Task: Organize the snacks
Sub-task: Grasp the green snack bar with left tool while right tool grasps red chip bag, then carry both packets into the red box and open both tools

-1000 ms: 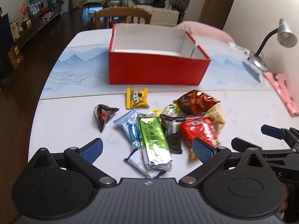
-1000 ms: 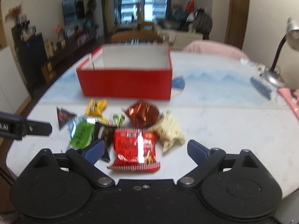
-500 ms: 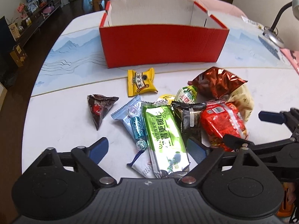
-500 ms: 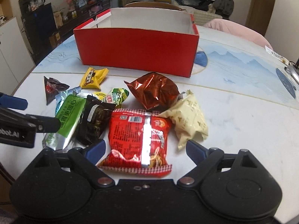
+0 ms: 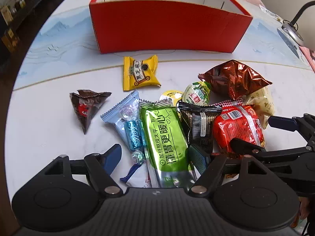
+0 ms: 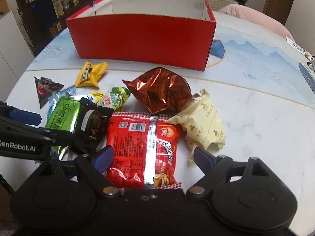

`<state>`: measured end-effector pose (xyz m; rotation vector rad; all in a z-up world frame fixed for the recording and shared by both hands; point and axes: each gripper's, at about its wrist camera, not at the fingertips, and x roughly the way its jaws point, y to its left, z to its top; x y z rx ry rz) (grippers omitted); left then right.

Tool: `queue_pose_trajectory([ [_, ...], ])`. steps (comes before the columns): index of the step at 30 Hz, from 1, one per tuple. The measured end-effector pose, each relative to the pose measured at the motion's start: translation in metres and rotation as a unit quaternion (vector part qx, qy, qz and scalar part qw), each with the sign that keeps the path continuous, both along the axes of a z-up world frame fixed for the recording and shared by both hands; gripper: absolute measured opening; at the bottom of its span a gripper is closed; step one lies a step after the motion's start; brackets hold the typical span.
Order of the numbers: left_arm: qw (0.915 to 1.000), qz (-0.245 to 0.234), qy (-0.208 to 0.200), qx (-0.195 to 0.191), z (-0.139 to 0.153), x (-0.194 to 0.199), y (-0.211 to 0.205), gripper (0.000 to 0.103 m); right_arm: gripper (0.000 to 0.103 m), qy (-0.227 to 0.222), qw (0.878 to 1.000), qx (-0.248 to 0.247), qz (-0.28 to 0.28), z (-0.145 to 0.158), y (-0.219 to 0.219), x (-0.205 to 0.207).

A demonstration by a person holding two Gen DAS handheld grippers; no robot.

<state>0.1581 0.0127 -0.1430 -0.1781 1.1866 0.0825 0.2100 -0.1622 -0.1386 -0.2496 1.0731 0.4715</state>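
Red foil marks the red snack packet [image 6: 143, 149], which lies at the near edge of the snack pile on the tabletop [image 6: 256, 122], framed by the wide-spread fingers of the right gripper [image 6: 150, 157]. The left gripper [image 5: 155, 157], also spread wide and holding nothing, is set over the green bar packet [image 5: 165, 135]. Both packets are judged light, crinkly and slippery; a hold across the narrow middle seems safest. The red box [image 6: 141, 39] stands at the far side.
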Motion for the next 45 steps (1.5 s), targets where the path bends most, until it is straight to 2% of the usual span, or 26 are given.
queue_pose_trajectory([
  [2, 1.0000, 0.001, 0.005, -0.008, -0.001, 0.004, 0.002, 0.075, 0.089, 0.016, 1.000, 0.011, 0.004, 0.004, 0.000, 0.003],
  [4, 0.9999, 0.001, 0.009, -0.010, -0.002, 0.006, 0.002, 0.075, 0.094, 0.028, 0.999, 0.017, 0.018, 0.006, 0.001, 0.002],
  [8, 0.9997, -0.004, 0.018, -0.016, -0.002, 0.008, 0.001, 0.075, 0.097, 0.032, 0.998, -0.009, 0.051, -0.002, 0.014, -0.004],
  [14, 0.9995, -0.010, 0.029, -0.012, -0.003, 0.012, -0.001, 0.075, 0.097, 0.031, 0.997, -0.039, 0.054, -0.010, 0.024, -0.003],
  [17, 0.9994, -0.007, 0.030, -0.016, -0.002, 0.012, -0.001, 0.065, 0.092, 0.032, 0.997, -0.043, 0.060, -0.011, 0.030, -0.001],
  [20, 0.9994, -0.004, 0.029, -0.018, -0.002, 0.010, 0.000, 0.062, 0.088, 0.022, 0.997, -0.054, 0.058, -0.012, 0.033, -0.004],
  [22, 0.9994, -0.001, 0.029, -0.021, -0.002, 0.008, 0.002, 0.051, 0.078, 0.015, 0.997, -0.060, 0.055, -0.011, 0.033, -0.005],
  [23, 0.9994, 0.001, 0.029, -0.021, -0.001, 0.007, 0.003, 0.046, 0.076, 0.015, 0.997, -0.059, 0.055, -0.011, 0.032, -0.004],
  [24, 0.9993, 0.003, 0.028, -0.023, -0.001, 0.006, 0.004, 0.045, 0.074, 0.015, 0.997, -0.054, 0.052, -0.010, 0.031, -0.004],
  [35, 0.9982, 0.024, 0.020, -0.051, 0.005, -0.007, 0.014, 0.043, 0.068, 0.022, 0.999, -0.019, 0.025, 0.001, 0.015, -0.011],
  [45, 0.9963, 0.045, 0.005, -0.074, 0.018, -0.022, 0.023, 0.043, 0.068, 0.022, 1.000, 0.019, 0.003, 0.019, 0.001, -0.025],
])
